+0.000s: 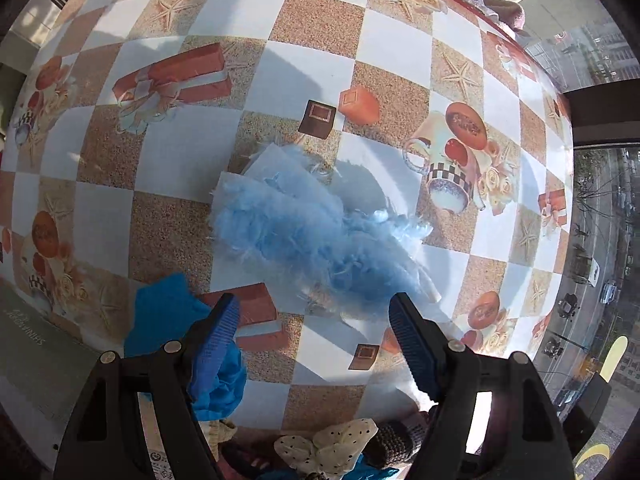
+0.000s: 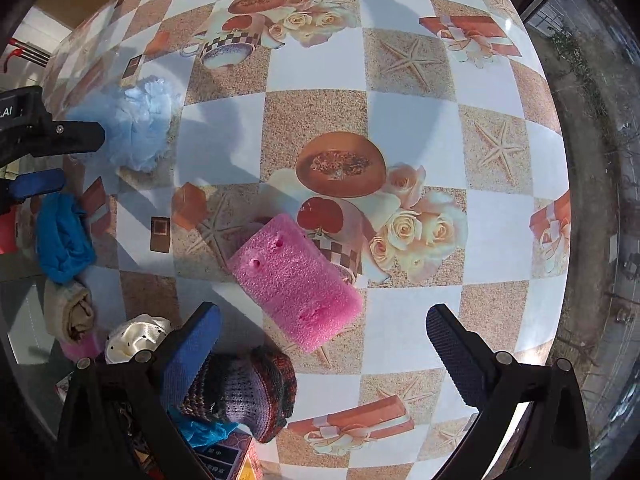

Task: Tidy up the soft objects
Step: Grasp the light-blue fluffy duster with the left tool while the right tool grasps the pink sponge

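- Blue-padded left tongs (image 1: 314, 330) stand wide apart with nothing between them, held just short of a pale blue fluffy mesh puff (image 1: 316, 236) that lies on the worktop (image 1: 400, 40).
- A bright blue cloth (image 1: 176, 320) sits beside and partly behind the left pad of those tongs, at the worktop's near edge.
- Below the left tongs, a cream polka-dot bow (image 1: 332, 446) and a brown knitted piece (image 1: 394, 442) crowd the bottom of the view, half hidden by the tong arms.
- Folded towels (image 1: 496, 0) rest at the far rim of the worktop, against the window.
- Right tongs (image 2: 324, 334) are also apart and empty, hovering near a pink sponge block (image 2: 294, 280) that lies tilted on the checked cloth, with a few small holes in its top.
- A multicoloured knitted hat (image 2: 248, 392) lies just beside the right tongs' left pad, touching it or nearly so; I cannot tell which.
- Only the right wrist view shows the pink sponge, a rolled beige cloth (image 2: 68, 312) and a shiny cream dotted item (image 2: 136, 336) along the left edge.
- It also shows the blue puff (image 2: 128, 124) from the side, with the left tongs (image 2: 56, 160) just beside it, and the blue cloth (image 2: 62, 236) below them.
- Only the left wrist view shows the towels and the street outside.
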{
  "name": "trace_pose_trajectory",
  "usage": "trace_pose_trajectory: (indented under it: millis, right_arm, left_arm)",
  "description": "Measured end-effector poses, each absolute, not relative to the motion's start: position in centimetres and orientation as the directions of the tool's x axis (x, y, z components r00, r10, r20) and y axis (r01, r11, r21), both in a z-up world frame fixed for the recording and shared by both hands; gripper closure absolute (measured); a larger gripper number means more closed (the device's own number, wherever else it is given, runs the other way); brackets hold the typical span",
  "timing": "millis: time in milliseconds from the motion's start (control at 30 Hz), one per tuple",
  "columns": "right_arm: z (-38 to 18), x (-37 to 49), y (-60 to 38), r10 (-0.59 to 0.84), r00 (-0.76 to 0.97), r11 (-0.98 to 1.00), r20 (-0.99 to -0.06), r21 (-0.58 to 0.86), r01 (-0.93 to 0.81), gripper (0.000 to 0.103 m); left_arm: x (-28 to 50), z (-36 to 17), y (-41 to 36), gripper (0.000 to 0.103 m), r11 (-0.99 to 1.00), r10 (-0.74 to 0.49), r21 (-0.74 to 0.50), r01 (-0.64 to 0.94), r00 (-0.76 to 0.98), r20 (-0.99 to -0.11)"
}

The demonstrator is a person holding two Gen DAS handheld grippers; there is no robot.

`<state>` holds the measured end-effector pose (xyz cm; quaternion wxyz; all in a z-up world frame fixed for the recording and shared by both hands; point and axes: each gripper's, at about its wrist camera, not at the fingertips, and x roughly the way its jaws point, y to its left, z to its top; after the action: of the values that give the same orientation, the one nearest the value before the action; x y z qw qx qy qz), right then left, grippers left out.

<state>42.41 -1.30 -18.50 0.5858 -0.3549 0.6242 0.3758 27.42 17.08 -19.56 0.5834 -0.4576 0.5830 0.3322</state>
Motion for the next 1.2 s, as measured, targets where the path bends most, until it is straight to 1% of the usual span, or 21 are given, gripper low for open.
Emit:
trace_pose_trajectory:
  millis: [200, 300, 433, 600, 633, 667, 700, 767, 800, 833, 867, 900, 933, 967, 1100, 1200]
  right_arm:
    - [-20.8, 41.2, 0.7, -0.040, -0.020, 0.371, -0.999, 0.004, -0.929, 0.000]
    - [-22.0, 40.6, 1.3, -0.045, -0.021, 0.359, -0.999, 0.004, -0.933, 0.000]
    - [-22.4, 40.1, 1.6, -0.029, -0.030, 0.366, -0.999, 0.017, -0.930, 0.000]
    - [-23.1, 39.6, 1.0, -0.034, -0.035, 0.368, -0.999, 0.020, -0.930, 0.000]
    - [-23.1, 39.7, 1.1, -0.041, -0.038, 0.364, -0.998, 0.020, -0.931, 0.000]
    - [-22.8, 39.7, 1.4, -0.057, -0.041, 0.354, -0.998, 0.019, -0.935, 0.000]
    - [-23.0, 39.7, 1.7, -0.063, -0.043, 0.346, -0.997, 0.019, -0.938, 0.000]
    - [-23.7, 39.8, 1.6, -0.057, -0.051, 0.359, -0.997, 0.028, -0.933, 0.000]
    - [-23.8, 39.8, 1.4, -0.051, -0.055, 0.367, -0.997, 0.033, -0.930, 0.004]
    - [-23.6, 39.7, 1.2, -0.041, -0.041, 0.368, -0.998, 0.023, -0.929, 0.007]
    - [-23.3, 39.7, 1.0, -0.028, -0.033, 0.368, -0.999, 0.020, -0.930, 0.017]
    - [-22.9, 39.8, 0.8, -0.012, -0.024, 0.369, -1.000, 0.018, -0.929, 0.034]
    - [-22.3, 40.0, 0.6, 0.006, -0.019, 0.370, -1.000, 0.019, -0.929, 0.046]
    - [-21.8, 40.2, 0.4, 0.019, -0.014, 0.376, -1.000, 0.020, -0.927, 0.049]
    - [-20.4, 41.6, -0.5, 0.079, -0.077, 0.457, -0.994, 0.105, -0.883, 0.049]
    - [-18.7, 42.5, -1.8, 0.130, -0.105, 0.511, -0.986, 0.157, -0.845, 0.049]
  left_arm:
    - [27.9, -21.7, 18.0, 0.023, 0.268, -0.144, -0.109, -0.957, 0.072, -0.987]
    - [28.0, -22.2, 18.3, 0.023, 0.234, -0.136, -0.108, -0.966, 0.077, -0.988]
    - [28.5, -23.2, 18.6, 0.023, 0.225, -0.142, -0.117, -0.967, 0.087, -0.986]
    - [30.1, -23.4, 18.2, 0.023, 0.294, -0.090, -0.061, -0.954, 0.035, -0.995]
    - [30.3, -23.3, 18.1, 0.026, 0.309, -0.078, -0.053, -0.950, 0.030, -0.996]
    - [30.5, -23.2, 17.9, 0.034, 0.324, -0.067, -0.047, -0.945, 0.027, -0.997]
    - [30.7, -23.0, 17.7, 0.040, 0.344, -0.055, -0.048, -0.938, 0.030, -0.998]
    - [31.4, -22.5, 17.5, 0.075, 0.397, -0.051, -0.077, -0.915, 0.062, -0.997]
    - [31.7, -22.3, 17.3, 0.076, 0.419, -0.050, -0.083, -0.904, 0.069, -0.996]
    - [32.4, -21.9, 17.2, 0.079, 0.443, -0.041, -0.081, -0.893, 0.069, -0.997]
    - [32.5, -21.6, 17.0, 0.082, 0.466, -0.028, -0.078, -0.881, 0.073, -0.997]
    - [32.8, -21.1, 17.0, 0.082, 0.492, -0.010, -0.069, -0.868, 0.074, -0.997]
    - [32.9, -20.7, 16.6, 0.083, 0.518, 0.011, -0.059, -0.853, 0.076, -0.997]
    - [33.1, -20.2, 16.2, 0.083, 0.545, 0.033, -0.047, -0.837, 0.077, -0.996]
    - [33.0, -17.9, 14.4, 0.083, 0.641, 0.117, 0.008, -0.768, 0.088, -0.989]
    - [32.8, -16.3, 12.9, 0.083, 0.696, 0.154, 0.036, -0.717, 0.100, -0.983]
